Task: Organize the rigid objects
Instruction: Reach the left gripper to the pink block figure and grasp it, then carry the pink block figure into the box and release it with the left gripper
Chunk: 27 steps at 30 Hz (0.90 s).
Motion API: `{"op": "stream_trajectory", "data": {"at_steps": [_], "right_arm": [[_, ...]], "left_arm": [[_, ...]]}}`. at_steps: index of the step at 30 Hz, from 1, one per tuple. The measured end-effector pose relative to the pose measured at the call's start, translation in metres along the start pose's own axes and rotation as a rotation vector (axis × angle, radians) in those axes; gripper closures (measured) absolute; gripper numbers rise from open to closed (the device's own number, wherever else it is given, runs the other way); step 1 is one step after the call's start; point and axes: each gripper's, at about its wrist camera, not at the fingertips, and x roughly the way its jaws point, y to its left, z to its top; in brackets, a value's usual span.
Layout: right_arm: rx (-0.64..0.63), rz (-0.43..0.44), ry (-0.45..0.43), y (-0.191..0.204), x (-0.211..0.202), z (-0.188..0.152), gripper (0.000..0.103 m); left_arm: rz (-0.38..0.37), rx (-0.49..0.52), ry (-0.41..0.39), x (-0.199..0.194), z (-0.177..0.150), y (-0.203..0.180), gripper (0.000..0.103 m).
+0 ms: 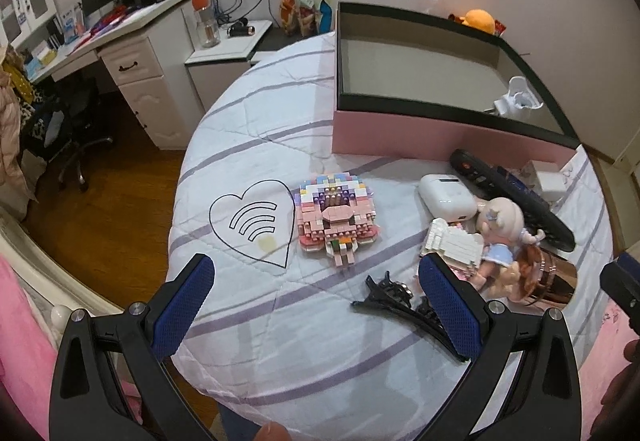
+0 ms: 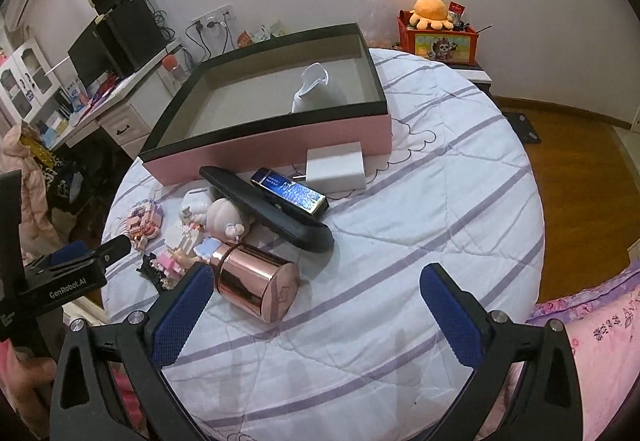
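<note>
Toys and oddments lie scattered over a round worktop (image 2: pixel 400 209) covered in a white quilted cloth with lilac stripes. At its far side sits a wide pink box (image 2: pixel 280 145) with a black rim, open at the top, and inside it a single white object (image 2: pixel 310 89) leans near the front wall. Just in front of the box lie a white power adapter (image 2: pixel 336 167), a blue-patterned lighter (image 2: pixel 290 191) and a long black remote control (image 2: pixel 264 207), the lighter touching the remote's side. Nearer, a rose-gold cylinder (image 2: pixel 256 287) lies tipped on its side, close against a small doll (image 1: pixel 500 229) with pale hair and a white brick model (image 1: pixel 452 243). A white earbud case (image 1: pixel 446 197) rests behind the doll. Apart from that cluster, a pink brick-built figure (image 1: pixel 336 219) lies beside a heart drawn on the cloth, and a black hair clip (image 1: pixel 396 301) lies near the front edge. The left tongs (image 1: pixel 316 281) hang spread wide above the cloth, gripping nothing, the clip just beside their right finger. The right tongs (image 2: pixel 316 289) stand equally wide and empty, the cylinder touching or nearly touching their left pad.
</note>
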Motion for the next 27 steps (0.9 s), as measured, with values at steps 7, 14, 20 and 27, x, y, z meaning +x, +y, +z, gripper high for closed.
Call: {"op": "stream_trajectory", "data": {"at_steps": [7,14,20,27], "right_arm": [[-0.024,-0.027,0.008,0.009,0.013,0.014,0.000],[-0.050,-0.048,0.023,0.019,0.028,0.026,0.000],[-0.063,-0.059,0.055,0.022,0.042,0.030,0.000],[-0.054,-0.061,0.067,0.021,0.046,0.030,0.000]], "left_arm": [[0.013,-0.010,0.051,0.028,0.009,0.005,0.000],[0.027,0.004,0.084,0.053,0.020,-0.001,0.000],[0.012,-0.001,0.063,0.064,0.023,-0.003,0.009],[-0.013,0.032,0.032,0.056,0.024,-0.009,0.043]]}}
